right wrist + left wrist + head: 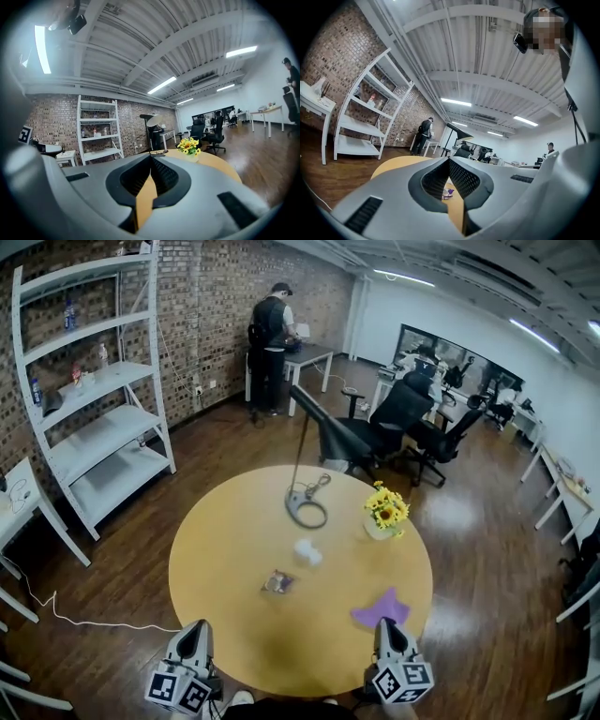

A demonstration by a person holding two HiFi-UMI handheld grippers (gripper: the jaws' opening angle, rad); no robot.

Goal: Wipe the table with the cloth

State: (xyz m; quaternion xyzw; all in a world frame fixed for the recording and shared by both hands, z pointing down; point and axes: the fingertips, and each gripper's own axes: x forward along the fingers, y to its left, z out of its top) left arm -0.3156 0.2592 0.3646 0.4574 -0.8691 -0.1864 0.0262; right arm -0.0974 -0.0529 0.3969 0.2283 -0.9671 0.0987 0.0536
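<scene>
Left tongs [194, 632] and right tongs [390, 627] are both clenched on nothing at the near edge of the tabletop [234, 540], and the cloth [381, 607] lies unheld just ahead of the right tongs, so wiping seems not yet begun.

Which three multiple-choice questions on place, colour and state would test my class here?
1. Where on the table does the cloth lie?
A by the right hand-held gripper
B at its far edge
C at its middle
2. What colour are the flowers?
A red
B yellow
C white
3. How do the jaws of the left hand-held gripper stand?
A wide apart
B shut on the cloth
C shut, empty
A: the head view shows it at the near edge by that gripper. B: the petals are yellow. C: the jaws meet, nothing between.
</scene>
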